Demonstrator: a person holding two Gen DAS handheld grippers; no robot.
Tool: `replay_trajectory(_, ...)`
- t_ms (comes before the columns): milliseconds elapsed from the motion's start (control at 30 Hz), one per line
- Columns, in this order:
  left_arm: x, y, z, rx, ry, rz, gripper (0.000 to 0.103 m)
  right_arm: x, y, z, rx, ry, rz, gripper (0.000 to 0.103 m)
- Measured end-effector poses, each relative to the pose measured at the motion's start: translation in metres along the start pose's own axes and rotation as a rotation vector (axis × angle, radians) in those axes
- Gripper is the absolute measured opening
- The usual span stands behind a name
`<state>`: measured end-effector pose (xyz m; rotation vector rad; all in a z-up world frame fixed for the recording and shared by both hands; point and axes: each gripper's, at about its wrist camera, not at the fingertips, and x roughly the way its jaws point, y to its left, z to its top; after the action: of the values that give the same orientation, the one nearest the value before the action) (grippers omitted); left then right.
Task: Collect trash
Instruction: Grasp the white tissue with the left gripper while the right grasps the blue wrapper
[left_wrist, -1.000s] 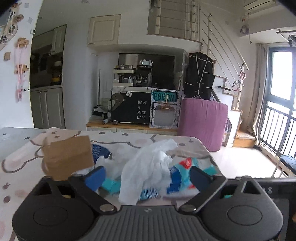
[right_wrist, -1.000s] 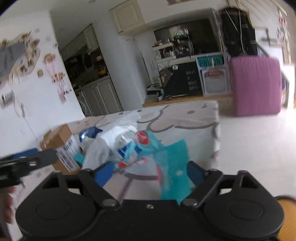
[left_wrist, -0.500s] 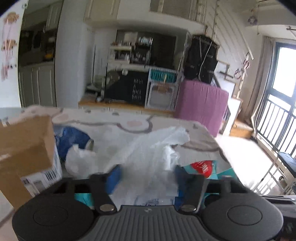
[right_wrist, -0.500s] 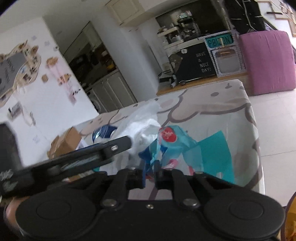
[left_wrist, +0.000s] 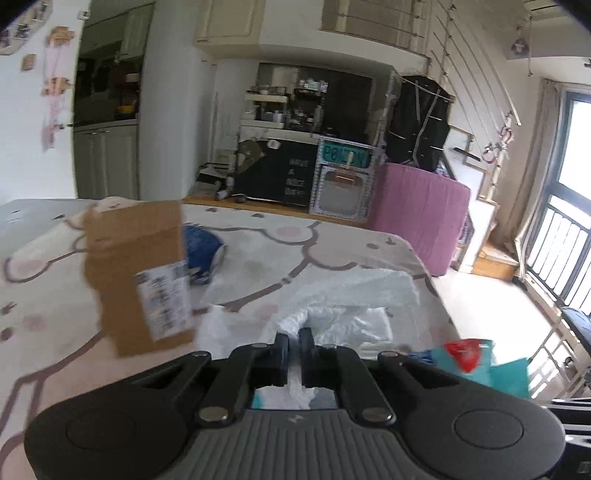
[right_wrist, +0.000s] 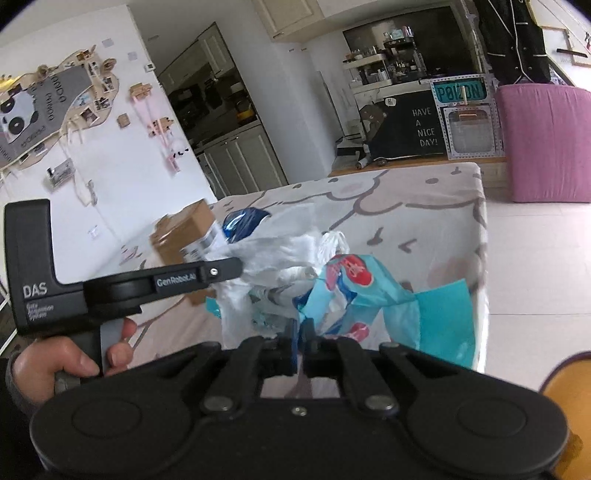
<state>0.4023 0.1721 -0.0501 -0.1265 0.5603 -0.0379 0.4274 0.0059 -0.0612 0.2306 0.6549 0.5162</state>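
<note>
Both grippers go from wide open to closed: left gripper (left_wrist: 291, 345) now pinches the white plastic bag (left_wrist: 347, 302); right gripper (right_wrist: 300, 332) now pinches the teal wrapper (right_wrist: 373, 299). Bag and wrapper now lifted apart.

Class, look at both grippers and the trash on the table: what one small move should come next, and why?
Probably lift both grippers slightly together. The left gripper has just closed on the white plastic bag, the right gripper pinches the blue wrapper, and both pieces still lie on the table.
</note>
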Motion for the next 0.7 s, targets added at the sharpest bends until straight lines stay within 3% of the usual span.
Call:
replay_trajectory(367, -0.03, 0.017, -0.034, -0.024, 0.051, 0.121, 0.006, -0.097, 0.021, -0.051, -0.06, 0.028, 0.024, 0.002)
replay_trajectory(600, -0.07, 0.016, -0.04, -0.034, 0.001, 0.116, 0.006, -0.12, 0.034, -0.078, -0.097, 0.131, 0.064, 0.004)
replay_trajectory(700, -0.092, 0.015, -0.041, -0.036, -0.03, 0.108, 0.006, -0.124, 0.045, -0.086, -0.145, 0.176, 0.093, 0.013)
